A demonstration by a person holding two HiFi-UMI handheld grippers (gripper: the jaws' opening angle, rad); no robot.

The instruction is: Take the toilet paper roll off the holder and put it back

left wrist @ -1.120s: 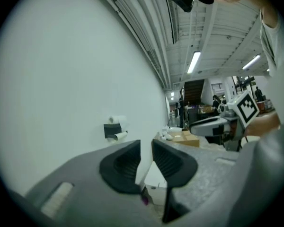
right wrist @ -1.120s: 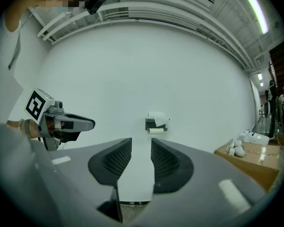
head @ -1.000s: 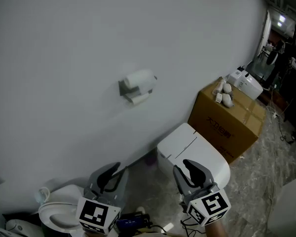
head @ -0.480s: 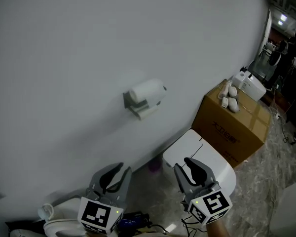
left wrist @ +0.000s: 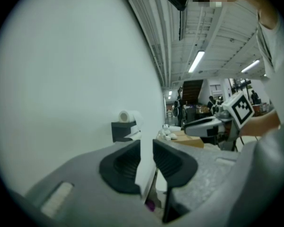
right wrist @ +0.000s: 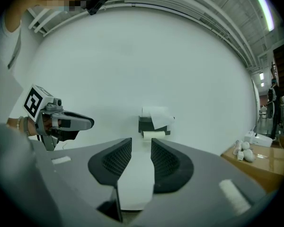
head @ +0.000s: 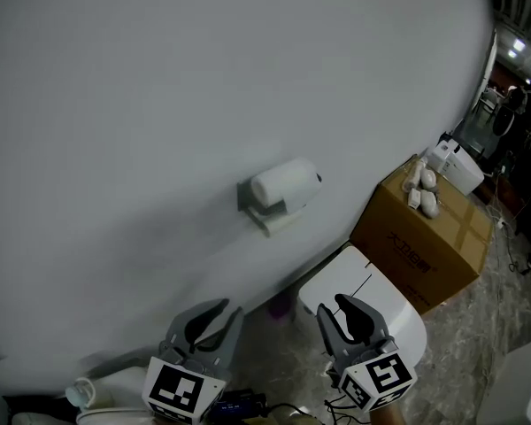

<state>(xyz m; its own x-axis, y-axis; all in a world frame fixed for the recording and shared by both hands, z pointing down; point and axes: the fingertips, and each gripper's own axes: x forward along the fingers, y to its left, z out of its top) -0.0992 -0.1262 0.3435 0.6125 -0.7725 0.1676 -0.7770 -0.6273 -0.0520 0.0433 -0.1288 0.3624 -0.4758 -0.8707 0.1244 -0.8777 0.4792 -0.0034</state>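
Observation:
A white toilet paper roll (head: 285,184) sits on a dark grey holder (head: 248,195) fixed to the white wall, with a loose sheet hanging below it. Both grippers are low in the head view, well short of the roll. My left gripper (head: 219,312) is open with nothing between its jaws. My right gripper (head: 336,306) is open and empty too. In the left gripper view the roll (left wrist: 128,116) is far ahead, above the jaws (left wrist: 146,145). In the right gripper view the roll (right wrist: 156,113) and holder (right wrist: 146,125) lie straight ahead beyond the jaws (right wrist: 141,143).
A brown cardboard box (head: 429,237) stands against the wall at the right, with small white items (head: 422,189) and a white appliance (head: 456,166) on top. A white toilet tank lid (head: 363,295) is below the holder. A white object (head: 106,392) lies at the bottom left.
The head view has shifted, so the roll and holder now sit lower and further right and look larger. Both grippers keep the same jaw gap and nearly the same place.

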